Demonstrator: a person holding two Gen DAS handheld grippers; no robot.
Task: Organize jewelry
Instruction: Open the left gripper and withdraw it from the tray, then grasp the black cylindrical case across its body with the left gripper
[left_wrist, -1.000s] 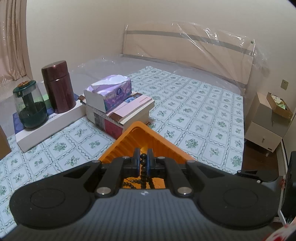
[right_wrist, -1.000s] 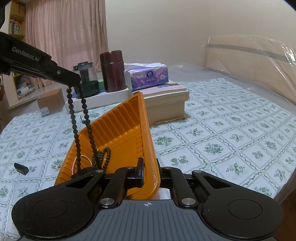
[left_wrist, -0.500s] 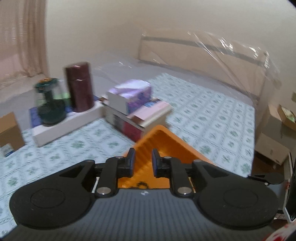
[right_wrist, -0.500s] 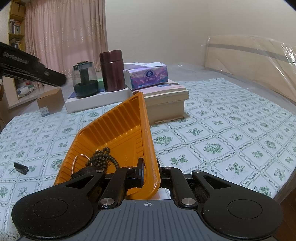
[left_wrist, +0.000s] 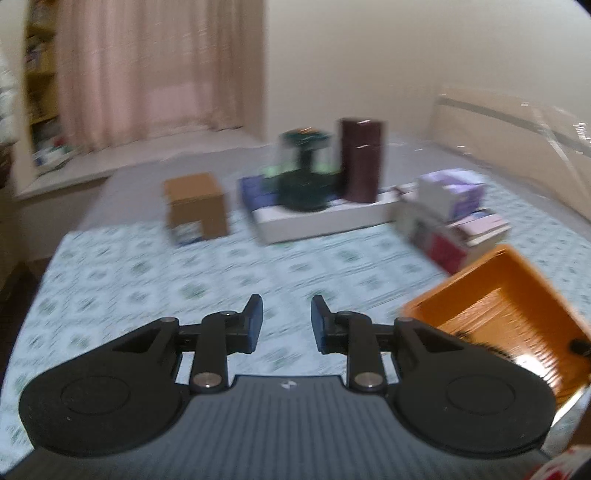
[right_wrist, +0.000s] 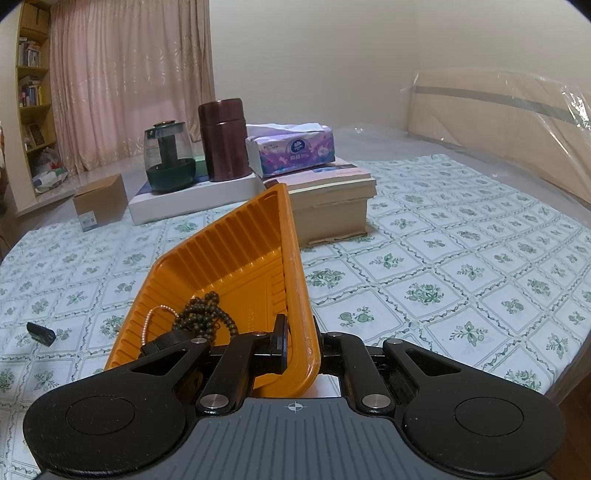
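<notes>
An orange ribbed tray (right_wrist: 236, 254) sits tilted on the patterned bedspread. My right gripper (right_wrist: 300, 343) is shut on the tray's near right rim. Inside the tray lie a dark bead necklace (right_wrist: 207, 317) in a heap and a thin pale bead chain (right_wrist: 153, 317) beside it. My left gripper (left_wrist: 286, 325) is open and empty, above the bedspread to the left of the tray (left_wrist: 506, 306); this view is blurred. A small black object (right_wrist: 40, 332) lies on the bedspread left of the tray.
Behind the tray stand a stack of books (right_wrist: 332, 199) with a tissue box (right_wrist: 291, 151), a white box (right_wrist: 192, 199) bearing a dark red canister (right_wrist: 223, 140) and a glass kettle (right_wrist: 168, 162), and a cardboard box (right_wrist: 99, 201). The bed edge drops off at right.
My left gripper let go of the dark bead necklace into the tray, opened wide and swung away to the left. The right gripper kept its hold on the tray rim.
</notes>
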